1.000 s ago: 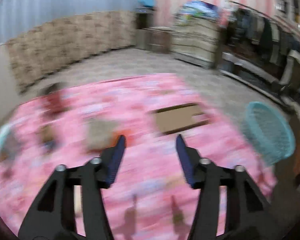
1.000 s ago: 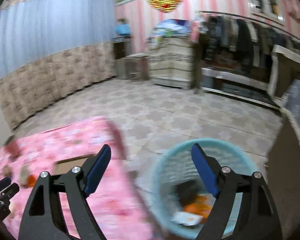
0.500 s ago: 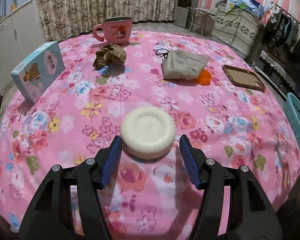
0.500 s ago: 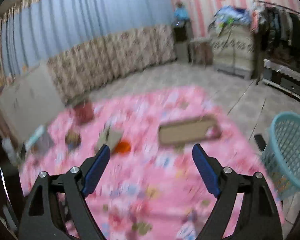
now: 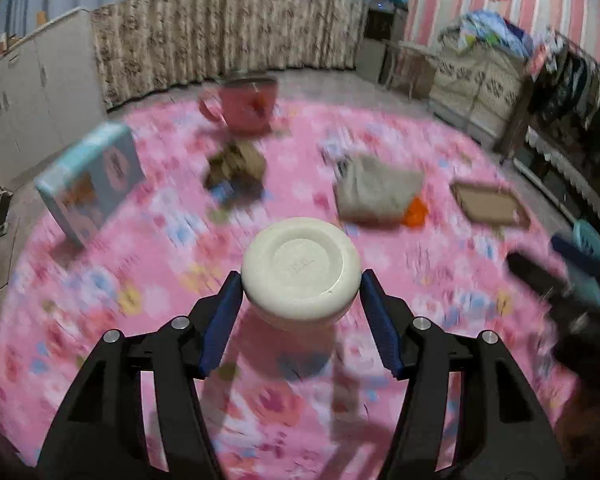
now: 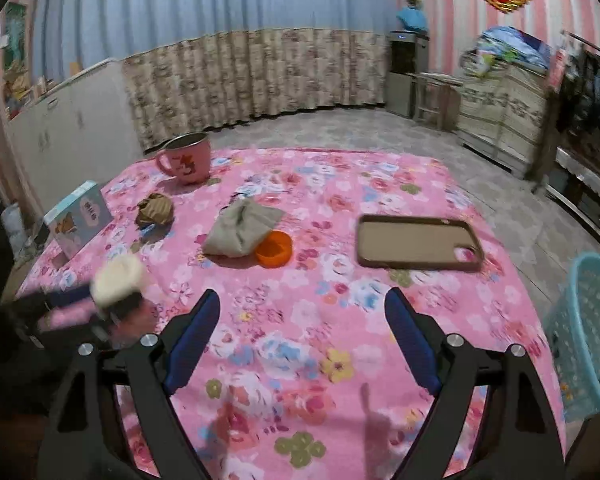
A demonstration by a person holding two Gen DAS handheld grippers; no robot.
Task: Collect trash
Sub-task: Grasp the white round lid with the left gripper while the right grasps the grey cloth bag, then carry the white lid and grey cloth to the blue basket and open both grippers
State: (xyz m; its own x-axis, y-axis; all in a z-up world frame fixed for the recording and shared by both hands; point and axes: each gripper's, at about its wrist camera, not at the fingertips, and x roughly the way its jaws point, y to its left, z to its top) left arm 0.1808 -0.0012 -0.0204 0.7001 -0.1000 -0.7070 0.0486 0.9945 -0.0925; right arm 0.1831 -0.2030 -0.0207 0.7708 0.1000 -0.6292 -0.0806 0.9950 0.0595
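So the left claw [image 5: 301,296] has its blue pads right up against both sides of a white round container [image 5: 300,266], pinching it, and its underside faces the camera. It looks lifted a bit off the pink floral surface [image 5: 100,320], with a shadow under it, though the left wrist view is pretty blurry, so the height is hard to judge. In the right wrist view that same white container [image 6: 118,276] shows as a smeared blob at the left edge of the surface.

The right claw [image 6: 302,340] is spread wide with nothing between its pads, hovering over the near part of the floral cloth.

Stuff lying further back on the surface: a crumpled brown paper wad [image 6: 154,210], a beige cloth pouch [image 6: 242,228] with an orange lid [image 6: 273,249] touching its right side, and a brown phone case [image 6: 418,242] lying flat on the right, well apart from the rest. A pink mug [image 6: 186,160] stands upright at the far left corner, and a light blue box with a bear on it [image 6: 78,220] stands on its edge near the left side.

The teal mesh basket [image 6: 592,332] sits off the right edge of the surface, lower down.
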